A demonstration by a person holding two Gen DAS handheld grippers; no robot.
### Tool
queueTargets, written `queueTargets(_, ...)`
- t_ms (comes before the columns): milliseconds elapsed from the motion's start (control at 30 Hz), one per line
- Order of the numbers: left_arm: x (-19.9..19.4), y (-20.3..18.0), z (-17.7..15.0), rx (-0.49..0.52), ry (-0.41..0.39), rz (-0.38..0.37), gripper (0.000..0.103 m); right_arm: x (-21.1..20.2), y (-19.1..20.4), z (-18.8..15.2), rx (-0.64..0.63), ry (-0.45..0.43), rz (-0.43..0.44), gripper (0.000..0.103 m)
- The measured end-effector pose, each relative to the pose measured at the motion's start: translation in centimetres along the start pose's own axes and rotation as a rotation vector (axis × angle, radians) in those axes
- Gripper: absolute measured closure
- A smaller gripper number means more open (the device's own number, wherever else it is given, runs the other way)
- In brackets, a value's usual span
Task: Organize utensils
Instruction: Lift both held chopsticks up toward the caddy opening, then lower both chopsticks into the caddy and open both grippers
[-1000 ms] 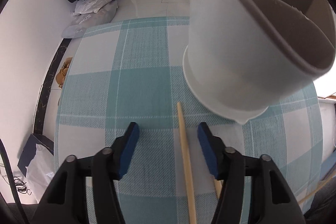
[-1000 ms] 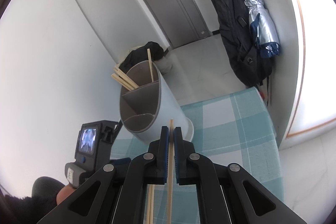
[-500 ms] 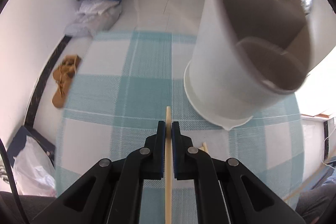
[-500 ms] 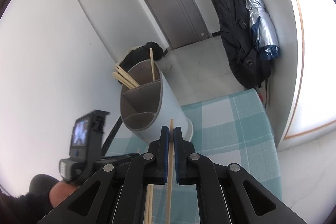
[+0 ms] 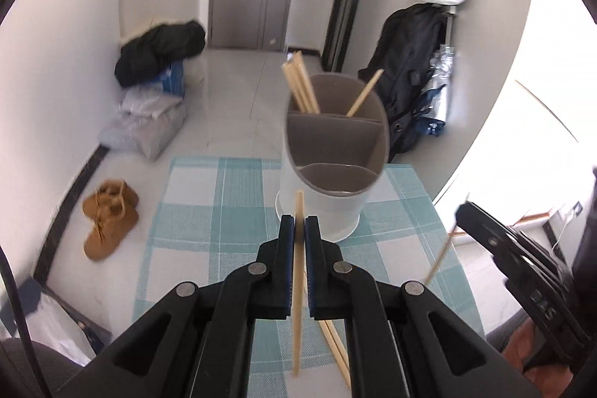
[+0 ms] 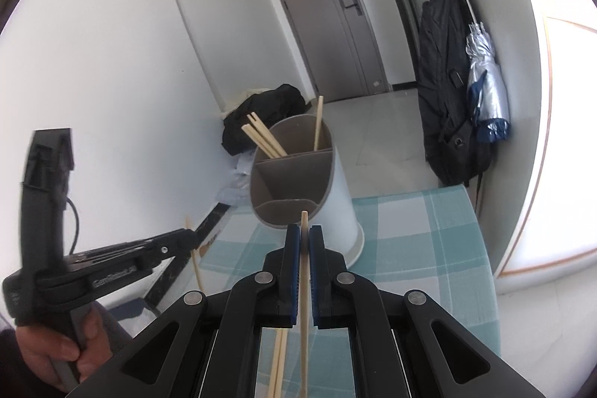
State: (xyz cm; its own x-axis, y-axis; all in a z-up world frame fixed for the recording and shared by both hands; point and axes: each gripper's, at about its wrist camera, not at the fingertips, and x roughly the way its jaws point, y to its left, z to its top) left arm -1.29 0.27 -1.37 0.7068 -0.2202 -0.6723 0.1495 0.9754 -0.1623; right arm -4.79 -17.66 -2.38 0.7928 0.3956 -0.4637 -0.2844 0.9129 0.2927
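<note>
A white holder [image 5: 332, 170] with grey dividers stands on the checked cloth; its far compartment holds several wooden chopsticks. My left gripper [image 5: 298, 226] is shut on one chopstick [image 5: 297, 286], raised above the cloth just short of the holder. My right gripper [image 6: 305, 234] is shut on another chopstick [image 6: 304, 290], whose tip points at the holder [image 6: 298, 174]. In the right wrist view the left gripper [image 6: 192, 235] shows at the left with its chopstick [image 6: 196, 263]. Two loose chopsticks [image 5: 335, 345] lie on the cloth below.
The teal checked tablecloth [image 5: 209, 211] ends just behind the holder. Beyond it on the floor lie brown shoes [image 5: 108, 219], a pile of clothes and bags [image 5: 160, 62] and a black backpack [image 5: 410, 73]. A hand [image 6: 56, 353] grips the left tool's handle.
My left gripper closed on the chopstick that lay between its fingers and lifted it off the cloth, pulling back and tilting up. The right gripper kept its grip and shifted slightly.
</note>
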Motion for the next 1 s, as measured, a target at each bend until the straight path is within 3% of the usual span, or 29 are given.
queueTargets(467,-1.8,0.5,0.4,0.036,0.009,-0.056,0.101,-1.9,3.6,-0.8,-0.156,-0.074,-0.043,0.099)
queueTargets(1000,-1.8,0.0,1.9,0.066,0.062,-0.094,0.101,-1.8,3.5,0.1,-0.131,-0.104,-0.029,0.099)
